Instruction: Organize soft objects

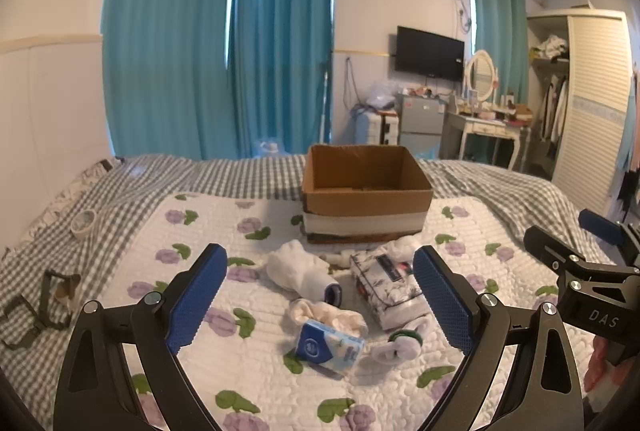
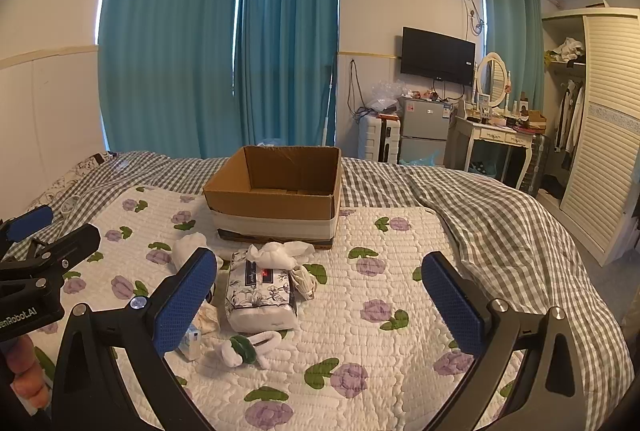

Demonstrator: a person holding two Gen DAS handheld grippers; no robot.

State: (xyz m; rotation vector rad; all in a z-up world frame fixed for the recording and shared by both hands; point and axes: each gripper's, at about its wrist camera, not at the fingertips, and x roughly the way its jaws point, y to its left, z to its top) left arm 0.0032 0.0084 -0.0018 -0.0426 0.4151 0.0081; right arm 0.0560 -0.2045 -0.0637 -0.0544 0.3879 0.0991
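Listing, largest first: bed (image 1: 500,191) under gingham cover and floral quilt (image 1: 248,371); cardboard box (image 1: 366,191), open-topped, at 12 o'clock on the quilt; tissue pack (image 2: 260,291) just below the box; white sock roll (image 1: 300,271) at its 9 o'clock; small blue packet (image 1: 328,345) nearest; left gripper (image 1: 320,301) and right gripper (image 2: 320,305), fingers spread wide, holding nothing.

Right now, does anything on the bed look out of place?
Yes: the soft things, like the tissue pack and rolled sock, lie in a loose heap before the box, which looks empty. Tape roll sits off alone.
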